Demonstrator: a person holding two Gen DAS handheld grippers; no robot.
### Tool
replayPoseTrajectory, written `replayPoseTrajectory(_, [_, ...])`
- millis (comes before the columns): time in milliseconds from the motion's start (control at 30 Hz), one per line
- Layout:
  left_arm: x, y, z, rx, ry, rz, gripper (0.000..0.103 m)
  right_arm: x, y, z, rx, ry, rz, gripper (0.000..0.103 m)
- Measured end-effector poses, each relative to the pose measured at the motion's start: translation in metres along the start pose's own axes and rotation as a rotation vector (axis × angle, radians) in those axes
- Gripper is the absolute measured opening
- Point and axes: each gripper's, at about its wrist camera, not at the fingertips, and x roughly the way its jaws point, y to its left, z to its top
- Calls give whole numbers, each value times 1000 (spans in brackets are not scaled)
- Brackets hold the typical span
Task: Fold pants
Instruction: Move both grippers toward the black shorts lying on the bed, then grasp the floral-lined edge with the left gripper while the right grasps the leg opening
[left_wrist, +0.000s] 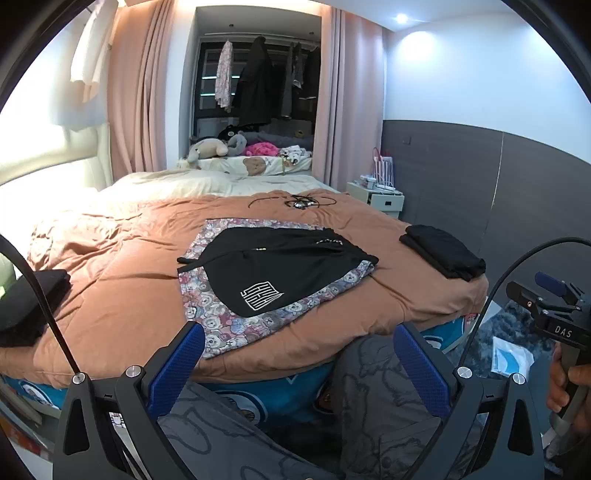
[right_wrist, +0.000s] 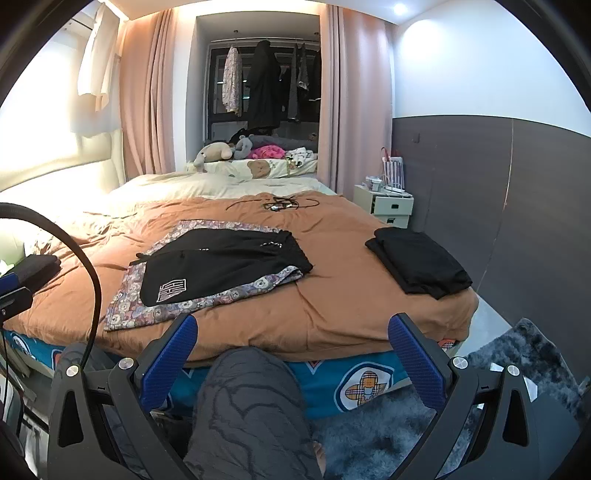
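Black pants (left_wrist: 280, 269) (right_wrist: 221, 266) with a white square logo lie spread flat on a bear-print cloth (left_wrist: 221, 325) (right_wrist: 147, 310) in the middle of the brown bedcover. My left gripper (left_wrist: 299, 339) hangs open before the bed's near edge, short of the cloth, with nothing between its blue fingers (left_wrist: 184, 354). My right gripper (right_wrist: 291, 336) is also open and empty, held off the bed's near edge to the right of the pants. The right tool (left_wrist: 554, 325) shows at the right of the left wrist view, gripped by a hand (left_wrist: 569, 384).
A folded black garment (left_wrist: 443, 254) (right_wrist: 421, 258) lies on the bed's right corner, another dark folded pile (left_wrist: 26, 306) at the left edge. Cables (left_wrist: 295, 201) lie further back. The person's knees (right_wrist: 251, 406) are below the grippers. A shaggy rug (right_wrist: 480, 387) and nightstand (right_wrist: 388, 206) stand at right.
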Motion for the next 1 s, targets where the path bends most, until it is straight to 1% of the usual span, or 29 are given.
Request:
replayPoseTrajectory(33, [1,2,0,1,13,3,103,0,0,0,0,3,-1,103])
replayPoseTrajectory(100, [4,2,0,7,13,7,103,2,-1,2,1,9,7,103])
replayPoseTrajectory(167, [6,7,0,-19,55,1,103,3,-3,4,2,16,10,103])
replayPoseTrajectory(267, [10,16,1,-67,81,-17,103,6,-7,11,12,28,32,103])
replayPoseTrajectory(367, [14,28,2,-115,72,-42,103,9,-10,18,11,35,41,103])
replayPoseTrajectory(400, [15,29,3,-127,59,-46,103,11,-12,21,12,37,47,103])
replayPoseTrajectory(500, [19,39,6,-155,35,-32,103,20,-16,30,19,53,73,103])
replayPoseTrajectory(600, [24,48,10,-175,30,-28,102,34,-22,37,26,66,90,103])
replayPoseTrajectory(733, [37,63,14,-212,43,-3,102,58,-31,48,37,98,120,103])
replayPoseTrajectory(800, [44,72,17,-243,36,1,102,67,-35,53,42,106,122,103])
replayPoseTrajectory(900, [55,84,21,-271,50,19,102,83,-44,61,70,115,128,103])
replayPoseTrajectory(967, [63,92,23,-289,54,33,101,95,-50,66,87,119,137,103])
replayPoseTrajectory(1000, [67,96,23,-300,61,36,99,99,-50,66,92,123,140,103])
